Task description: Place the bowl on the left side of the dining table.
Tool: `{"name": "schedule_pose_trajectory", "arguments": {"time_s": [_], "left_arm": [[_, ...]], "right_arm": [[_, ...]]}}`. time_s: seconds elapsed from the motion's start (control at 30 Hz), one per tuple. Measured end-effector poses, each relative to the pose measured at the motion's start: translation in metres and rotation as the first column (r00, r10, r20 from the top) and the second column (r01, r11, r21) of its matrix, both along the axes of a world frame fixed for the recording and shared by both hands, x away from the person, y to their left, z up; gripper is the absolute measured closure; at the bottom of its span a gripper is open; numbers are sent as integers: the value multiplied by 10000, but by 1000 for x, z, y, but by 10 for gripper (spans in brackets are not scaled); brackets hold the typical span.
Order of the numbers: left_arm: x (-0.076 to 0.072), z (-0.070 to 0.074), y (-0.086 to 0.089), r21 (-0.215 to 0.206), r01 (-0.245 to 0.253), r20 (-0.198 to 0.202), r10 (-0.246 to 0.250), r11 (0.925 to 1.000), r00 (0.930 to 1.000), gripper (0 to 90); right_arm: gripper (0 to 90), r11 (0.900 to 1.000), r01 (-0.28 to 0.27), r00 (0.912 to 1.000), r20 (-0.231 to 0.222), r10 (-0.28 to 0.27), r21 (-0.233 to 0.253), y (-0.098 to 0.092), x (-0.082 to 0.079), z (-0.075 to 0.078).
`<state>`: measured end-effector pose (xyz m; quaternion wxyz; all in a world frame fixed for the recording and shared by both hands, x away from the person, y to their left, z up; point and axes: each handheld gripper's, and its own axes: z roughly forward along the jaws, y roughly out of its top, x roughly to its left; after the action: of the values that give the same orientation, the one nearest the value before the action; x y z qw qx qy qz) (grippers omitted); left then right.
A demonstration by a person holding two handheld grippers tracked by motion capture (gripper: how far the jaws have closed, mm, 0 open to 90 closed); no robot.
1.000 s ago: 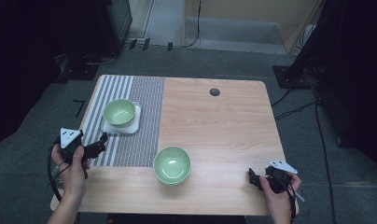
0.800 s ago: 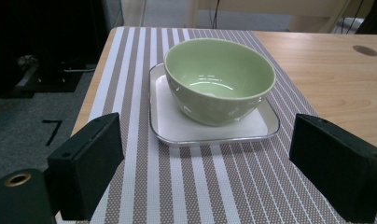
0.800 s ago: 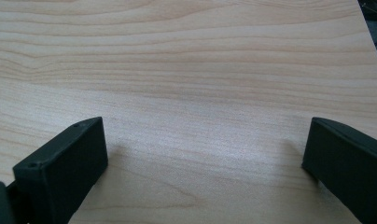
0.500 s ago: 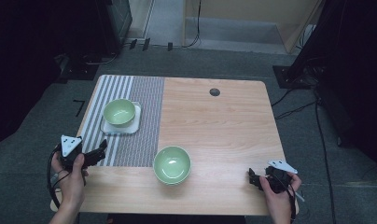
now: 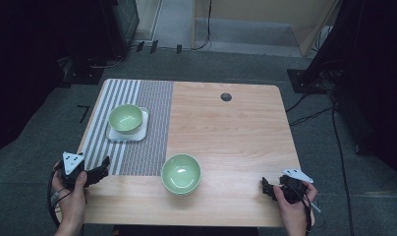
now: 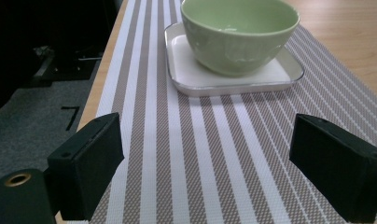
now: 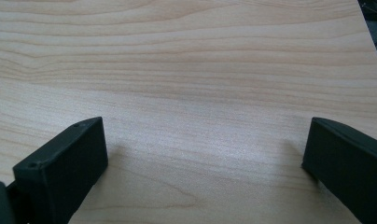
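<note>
A green bowl [image 5: 125, 118] sits on a white square plate [image 5: 142, 129] on the striped placemat [image 5: 137, 147] at the table's left; the left gripper view has the same bowl [image 6: 240, 32] and plate [image 6: 191, 74] straight ahead. A second green bowl [image 5: 181, 173] rests on bare wood near the front middle. My left gripper [image 5: 104, 167] hovers at the placemat's front left corner, open and empty, its jaws spread wide over the stripes [image 6: 203, 163]. My right gripper [image 5: 266, 186] lies low at the front right of the table, open, with only bare wood between its jaws [image 7: 205, 163].
The wooden table [image 5: 236, 132] has a small dark round grommet [image 5: 226, 96] near its back edge. Cables and dark equipment stands line the floor beyond the table and at its right.
My left gripper has drifted slightly toward the table's front and left edge. The right gripper and both bowls have stayed put.
</note>
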<state>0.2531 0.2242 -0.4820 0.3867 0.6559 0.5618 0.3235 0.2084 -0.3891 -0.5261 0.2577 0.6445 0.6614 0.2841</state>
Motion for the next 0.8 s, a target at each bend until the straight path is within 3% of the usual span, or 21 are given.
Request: {"name": "schedule_pose_trajectory", "arguments": {"time_s": [0.23,0.8], "left_arm": [[-5,-12,7,210,-93,-293,99,9997,9995,94],[-11,-32,20,179,-327,-826,340,9993,9960,94]], "right_arm": [[0,10000,-2,10000,1,2,-4,0,0,0],[0,10000,50,10000,-9,-50,8,0,0,0]]}}
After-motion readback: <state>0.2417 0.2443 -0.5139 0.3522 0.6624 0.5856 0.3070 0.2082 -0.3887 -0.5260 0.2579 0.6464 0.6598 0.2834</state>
